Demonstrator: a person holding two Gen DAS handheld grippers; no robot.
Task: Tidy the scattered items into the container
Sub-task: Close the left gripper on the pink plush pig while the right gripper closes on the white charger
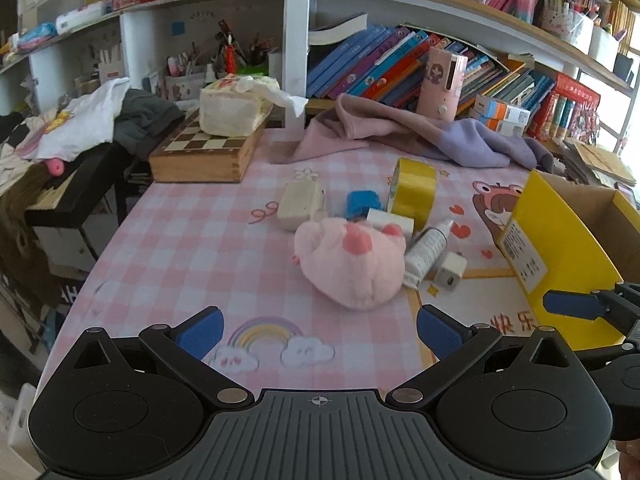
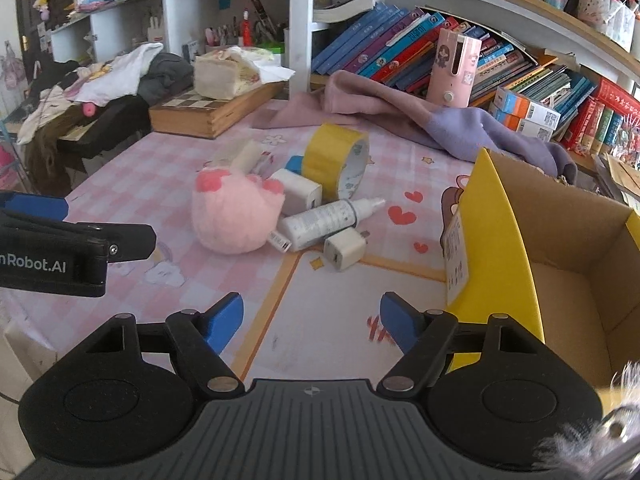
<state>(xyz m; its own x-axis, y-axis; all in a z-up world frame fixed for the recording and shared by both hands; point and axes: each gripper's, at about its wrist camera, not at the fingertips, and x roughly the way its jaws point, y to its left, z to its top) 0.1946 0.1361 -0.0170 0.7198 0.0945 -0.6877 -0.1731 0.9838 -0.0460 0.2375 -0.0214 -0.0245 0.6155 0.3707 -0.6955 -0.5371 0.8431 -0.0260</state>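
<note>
Both the left gripper [image 1: 318, 330] and right gripper [image 2: 312, 322] gape wide, empty. The fluffy pink plush toy [image 2: 236, 212] sits mid-frame, left of the yellow-sided cardboard box [image 2: 568, 280]; straddle its middle squarely before squeezing

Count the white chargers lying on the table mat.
2: a larger charger between the pink plush and yellow tape roll; a smaller charger beside the white bottle. Others may be hidden.
</note>
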